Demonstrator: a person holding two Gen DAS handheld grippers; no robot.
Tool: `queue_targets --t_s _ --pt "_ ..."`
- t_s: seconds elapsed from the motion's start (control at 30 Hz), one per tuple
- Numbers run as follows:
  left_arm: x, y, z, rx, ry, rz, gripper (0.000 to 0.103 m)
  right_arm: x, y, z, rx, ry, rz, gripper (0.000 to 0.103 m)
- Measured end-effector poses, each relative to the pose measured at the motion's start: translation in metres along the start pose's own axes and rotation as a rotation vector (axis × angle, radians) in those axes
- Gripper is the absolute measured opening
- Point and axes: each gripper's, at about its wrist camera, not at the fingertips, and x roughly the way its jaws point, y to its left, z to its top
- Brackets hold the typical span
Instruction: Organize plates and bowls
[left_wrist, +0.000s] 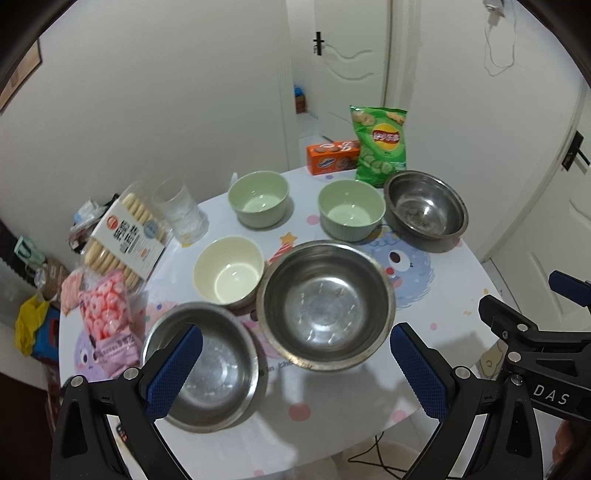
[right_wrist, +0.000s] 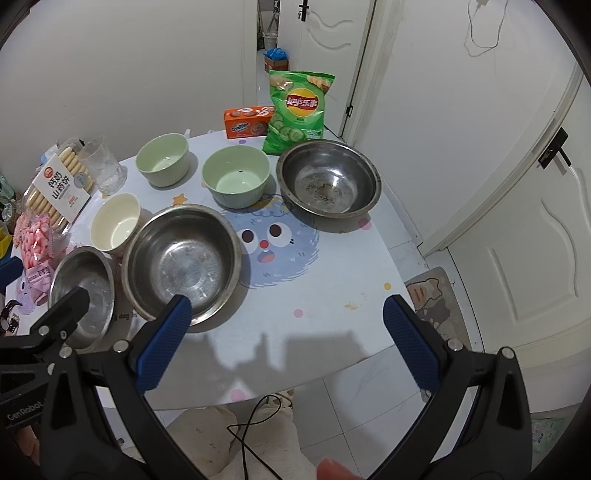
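Observation:
Three steel bowls stand on the round table (left_wrist: 443, 295): a small one (left_wrist: 214, 369) at front left, a large one (left_wrist: 327, 304) in the middle, another (left_wrist: 426, 210) at back right. Two green bowls (left_wrist: 258, 197) (left_wrist: 351, 208) stand at the back, and a cream bowl (left_wrist: 229, 271) stands left of the large steel one. My left gripper (left_wrist: 295, 369) is open and empty above the front edge, its left finger over the small steel bowl. My right gripper (right_wrist: 288, 343) is open and empty above the front of the table (right_wrist: 325, 295), beside the large steel bowl (right_wrist: 181, 258).
A green chip bag (left_wrist: 380, 146) and an orange box (left_wrist: 332, 157) stand at the back. A biscuit pack (left_wrist: 125, 236), a glass (left_wrist: 181, 210) and pink sweets (left_wrist: 109, 314) lie at the left. Doors and a wall surround the table. A cable (right_wrist: 255, 424) lies on the floor.

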Motion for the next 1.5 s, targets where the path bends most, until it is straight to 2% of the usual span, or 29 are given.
queue_targets --t_s 0.23,0.33,0.57,0.83,1.13,1.37,1.43,1.47,1.5 --pt "0.025 -0.031 0.026 0.018 -0.001 -0.036 0.103 0.011 -0.033 0.013 0.036 0.003 -0.025 0.103" --pt "0.043 -0.048 0.041 0.033 0.000 -0.037 0.103 0.020 -0.050 0.022 0.019 -0.008 -0.038 0.103" --pt "0.093 -0.094 0.072 0.054 0.015 -0.024 0.103 0.058 -0.081 0.043 -0.052 -0.003 -0.002 0.103" --pt "0.136 -0.124 0.097 0.003 0.048 -0.009 0.103 0.104 -0.116 0.066 -0.077 0.023 0.012 0.103" --pt "0.193 -0.142 0.115 -0.119 0.129 -0.005 0.102 0.164 -0.146 0.098 -0.079 0.055 0.085 0.103" --pt "0.226 -0.158 0.118 -0.180 0.207 -0.013 0.097 0.218 -0.171 0.110 -0.093 0.146 0.129 0.103" --pt "0.233 -0.163 0.119 -0.190 0.229 -0.029 0.090 0.227 -0.176 0.111 -0.103 0.164 0.140 0.102" --pt "0.235 -0.167 0.119 -0.192 0.238 -0.038 0.085 0.229 -0.178 0.112 -0.111 0.168 0.142 0.100" --pt "0.237 -0.169 0.119 -0.193 0.244 -0.042 0.083 0.232 -0.179 0.114 -0.116 0.170 0.145 0.093"
